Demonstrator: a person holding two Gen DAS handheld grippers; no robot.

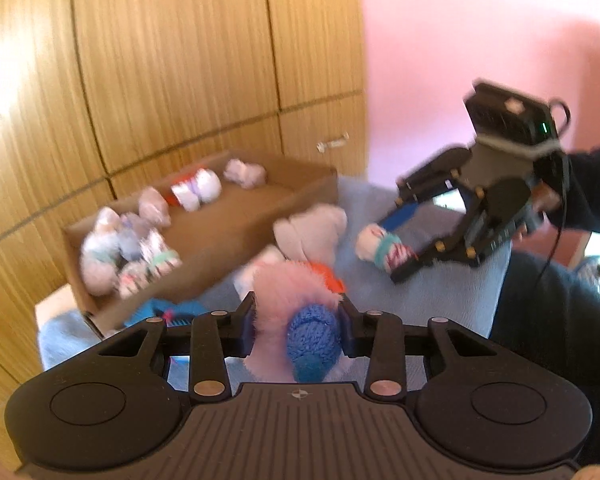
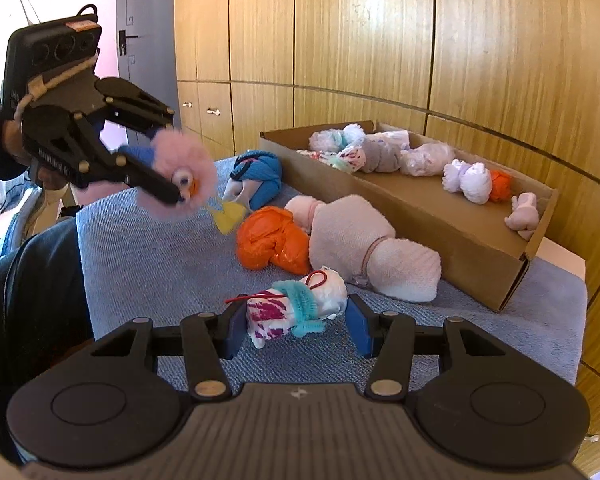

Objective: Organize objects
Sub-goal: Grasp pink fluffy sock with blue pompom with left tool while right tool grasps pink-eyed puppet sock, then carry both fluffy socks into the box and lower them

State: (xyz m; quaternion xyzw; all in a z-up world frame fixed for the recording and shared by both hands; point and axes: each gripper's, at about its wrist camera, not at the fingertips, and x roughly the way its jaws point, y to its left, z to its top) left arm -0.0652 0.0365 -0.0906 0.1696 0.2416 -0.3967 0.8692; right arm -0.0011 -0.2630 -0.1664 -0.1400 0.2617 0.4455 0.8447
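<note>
The left gripper (image 1: 298, 322) clamps a fluffy pink toy (image 1: 284, 300) with a blue knitted part, holding it in the air above the blue towel (image 2: 152, 256). The right gripper (image 2: 296, 330) hangs low over the towel, its jaws apart around a small white bundle (image 2: 300, 304) tied with teal yarn; the pads do not press it. Beyond lie an orange bundle (image 2: 272, 242), a pink sock roll (image 2: 364, 248), and a cardboard box (image 2: 440, 216) with more bundles inside

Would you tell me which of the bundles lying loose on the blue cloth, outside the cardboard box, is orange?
The shiny orange plastic-like bundle, lying between the blue knitted bundle and the large pale pink towel roll; no other loose bundle is orange.
</note>
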